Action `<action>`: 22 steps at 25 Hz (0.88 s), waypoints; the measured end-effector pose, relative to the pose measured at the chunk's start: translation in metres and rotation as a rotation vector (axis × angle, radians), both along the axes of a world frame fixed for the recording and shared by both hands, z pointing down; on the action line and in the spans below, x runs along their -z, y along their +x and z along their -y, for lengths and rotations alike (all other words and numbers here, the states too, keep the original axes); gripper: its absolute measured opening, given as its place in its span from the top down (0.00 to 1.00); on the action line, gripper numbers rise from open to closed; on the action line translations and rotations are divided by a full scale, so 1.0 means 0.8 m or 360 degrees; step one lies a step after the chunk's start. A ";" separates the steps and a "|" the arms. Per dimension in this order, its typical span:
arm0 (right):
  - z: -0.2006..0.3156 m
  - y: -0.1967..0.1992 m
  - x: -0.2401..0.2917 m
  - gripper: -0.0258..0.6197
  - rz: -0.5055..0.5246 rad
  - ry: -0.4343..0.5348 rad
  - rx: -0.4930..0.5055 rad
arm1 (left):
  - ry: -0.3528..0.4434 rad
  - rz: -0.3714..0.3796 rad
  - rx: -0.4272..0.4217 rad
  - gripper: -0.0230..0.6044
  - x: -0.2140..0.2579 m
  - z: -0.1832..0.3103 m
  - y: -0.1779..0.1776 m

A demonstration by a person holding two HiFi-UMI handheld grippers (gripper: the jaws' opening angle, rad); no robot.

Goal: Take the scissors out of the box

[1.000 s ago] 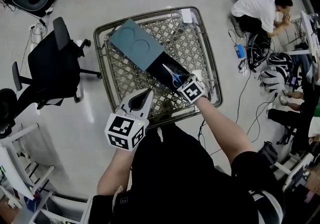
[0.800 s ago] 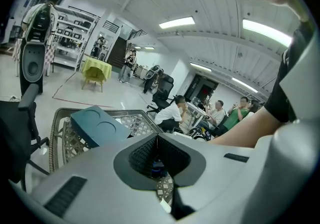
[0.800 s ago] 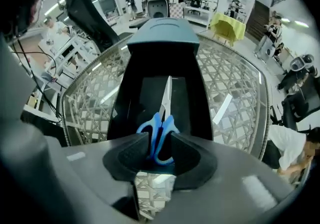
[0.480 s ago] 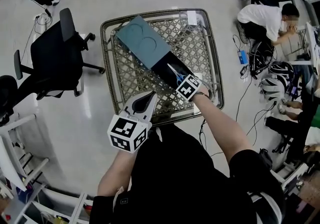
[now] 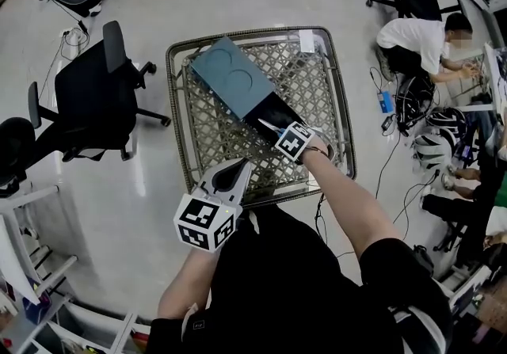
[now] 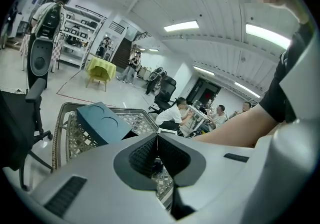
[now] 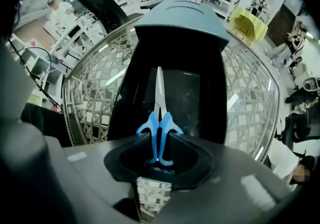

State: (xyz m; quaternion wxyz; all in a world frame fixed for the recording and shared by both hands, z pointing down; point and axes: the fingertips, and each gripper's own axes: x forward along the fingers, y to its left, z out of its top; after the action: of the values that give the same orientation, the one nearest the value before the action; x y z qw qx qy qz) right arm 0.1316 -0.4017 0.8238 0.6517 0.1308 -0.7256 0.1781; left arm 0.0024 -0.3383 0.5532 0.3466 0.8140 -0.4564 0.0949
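Left tongs (image 6: 156, 140): clenched tip to tip, nothing between them. They are held at the near edge of the tabletop (image 7: 95, 82), at about 7 o'clock from the box (image 7: 200, 97) in the head view, and take no part in the work.

Right tongs (image 7: 159, 138): pointed straight down over the near end of the box, with the blue handles of the scissors (image 7: 159, 115) standing between the two pads. The jaws have just been opening a little. The pads sit just beside the handles on either side. Judged released, not yet pressing.

Scissors: lying flat on the black floor of the box, blades closed. In the right gripper view their long axis runs 6 to 12 o'clock, with the handles at 6 under the tongs and the tip at 12 towards the lid (image 7: 177, 17). The jaws close across that axis, from 3 and 9 o'clock.

Lid: teal, slid off towards the far end and covering that part of the box only. The near part lies open.

Assessment: the right hand is much the nearer and is correctly aligned. The coming move calls for closing on the handles and then a straight lift. The risk is that the handles slip if they are pinched too lightly.
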 end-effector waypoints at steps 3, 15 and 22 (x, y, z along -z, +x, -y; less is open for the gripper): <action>0.016 0.007 0.006 0.80 0.0044 0.0048 -0.0075 | -0.0010 -0.0009 0.0009 0.95 -0.002 -0.004 -0.001; 0.011 0.001 0.006 0.81 0.0143 0.0136 -0.0008 | 0.0017 -0.0034 -0.0004 0.95 0.012 -0.015 0.013; 0.031 0.007 0.048 0.81 0.0272 0.0235 -0.0232 | 0.0045 -0.0025 0.0029 0.95 0.022 -0.026 -0.006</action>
State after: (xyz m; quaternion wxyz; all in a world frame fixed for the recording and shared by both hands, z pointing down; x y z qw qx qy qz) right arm 0.1370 -0.4262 0.7856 0.5615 0.2151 -0.7781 0.1817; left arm -0.0024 -0.3173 0.5358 0.3393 0.8154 -0.4623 0.0788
